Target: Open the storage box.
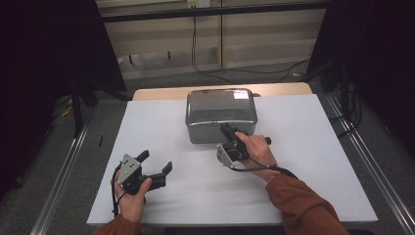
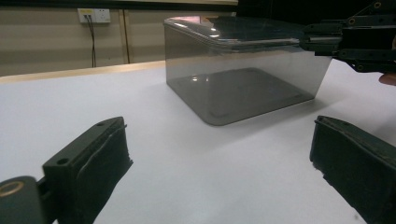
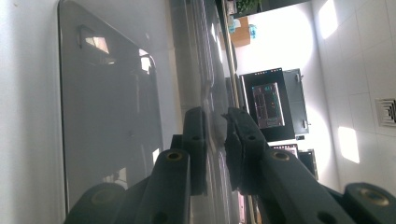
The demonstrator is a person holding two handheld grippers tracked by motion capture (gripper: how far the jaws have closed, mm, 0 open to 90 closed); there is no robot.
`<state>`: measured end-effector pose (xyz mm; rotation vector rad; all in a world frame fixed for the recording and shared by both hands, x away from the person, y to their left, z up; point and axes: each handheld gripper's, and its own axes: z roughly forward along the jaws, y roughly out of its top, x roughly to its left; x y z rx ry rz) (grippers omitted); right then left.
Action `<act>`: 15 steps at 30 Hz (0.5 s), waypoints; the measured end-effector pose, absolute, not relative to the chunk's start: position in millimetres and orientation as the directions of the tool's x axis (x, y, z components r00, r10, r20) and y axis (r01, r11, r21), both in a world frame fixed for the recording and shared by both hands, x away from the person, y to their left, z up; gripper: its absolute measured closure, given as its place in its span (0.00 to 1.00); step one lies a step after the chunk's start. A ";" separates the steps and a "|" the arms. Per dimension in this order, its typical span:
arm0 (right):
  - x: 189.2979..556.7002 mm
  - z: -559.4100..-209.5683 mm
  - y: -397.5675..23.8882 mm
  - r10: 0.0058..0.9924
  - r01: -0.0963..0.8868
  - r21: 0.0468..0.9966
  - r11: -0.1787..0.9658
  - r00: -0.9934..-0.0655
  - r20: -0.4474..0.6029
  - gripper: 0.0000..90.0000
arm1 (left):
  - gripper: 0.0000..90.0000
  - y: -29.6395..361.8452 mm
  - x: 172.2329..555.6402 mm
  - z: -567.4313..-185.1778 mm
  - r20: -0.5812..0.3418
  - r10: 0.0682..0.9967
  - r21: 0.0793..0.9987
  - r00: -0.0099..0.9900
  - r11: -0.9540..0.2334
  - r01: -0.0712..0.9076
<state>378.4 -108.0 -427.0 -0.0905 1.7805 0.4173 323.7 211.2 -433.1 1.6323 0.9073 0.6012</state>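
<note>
A smoky see-through plastic box (image 1: 221,117) with a lid (image 1: 220,103) stands at the middle back of the white table top (image 1: 303,161). My right gripper (image 1: 227,131) is at the box's near edge, shut on the lid's rim. In the right gripper view the jaws (image 3: 215,126) clamp the thin rim (image 3: 208,70), with the box's wall (image 3: 112,107) beside them. My left gripper (image 1: 156,161) rests open on the table at the near left, well apart from the box. The left gripper view has the open gripper (image 2: 219,135) facing the box (image 2: 243,74), and the right gripper (image 2: 322,42) at the lid's corner.
The white top lies on a wooden table whose far edge (image 1: 161,92) shows behind the box. Metal rails (image 1: 63,166) run along both sides on the floor. Cables (image 1: 235,71) hang and trail along the back wall.
</note>
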 end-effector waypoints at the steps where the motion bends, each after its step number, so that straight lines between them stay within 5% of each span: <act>1: 378.4 -426.2 -108.0 0.157 -0.286 0.225 0.932 -0.241 -0.958 0.88 | 0.05 211.3 323.8 -433.1 -0.076 0.816 0.966 0.572 -0.083 0.247; 9: 379.4 -424.7 -109.3 0.165 -0.287 0.235 0.929 -0.247 -0.955 0.88 | 0.05 204.1 332.4 -430.4 0.000 0.826 0.969 0.564 -0.139 0.203; 15: 379.4 -422.5 -108.9 0.174 -0.285 0.242 0.927 -0.244 -0.954 0.88 | 0.05 199.9 337.8 -427.5 -0.031 0.807 0.969 0.590 -0.120 0.215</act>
